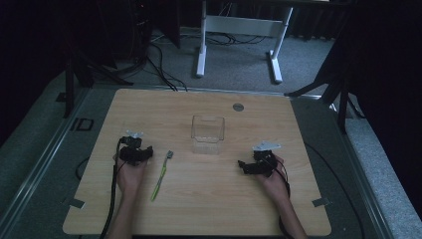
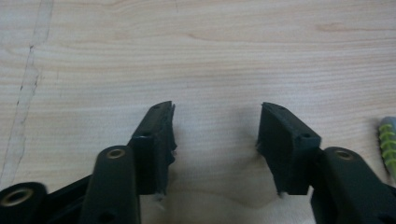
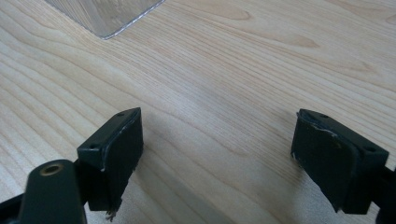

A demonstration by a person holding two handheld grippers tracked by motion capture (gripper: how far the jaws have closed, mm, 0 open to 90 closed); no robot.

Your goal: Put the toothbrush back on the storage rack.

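In the high view, the wooden table (image 1: pixel 199 199) occupies the centre of the frame. The person's forearms enter from the bottom edge.

Left gripper (image 1: pixel 134 149): positioned at centre left of the high view, resting low over the table. In the left gripper view, the left gripper (image 2: pixel 217 135) has its two black jaws standing wide apart, with bare wood between them. Nothing is held.

Right gripper (image 1: pixel 249 167): positioned at centre right of the high view, with a grey plate on top. In the right gripper view, the right gripper (image 3: pixel 217 154) also has its jaws spread wide, with bare wood between them. Nothing is held.

Toothbrush (image 1: pixel 160 177): a green toothbrush lies flat on the table, just right of the left gripper in the high view. Its head points toward the upper right of the frame and its handle toward the lower left. It is near the left gripper but not touching it. In the left gripper view, a green ridged part of the toothbrush (image 2: pixel 388 140) appears at the right edge, outside the jaws.

Clear box (image 1: pixel 208 133): an open, see-through box stands upright at the centre of the table, between the two grippers and above them in the frame. In the right gripper view, a corner of the clear box (image 3: pixel 102 16) appears at the upper left, well apart from the jaws.
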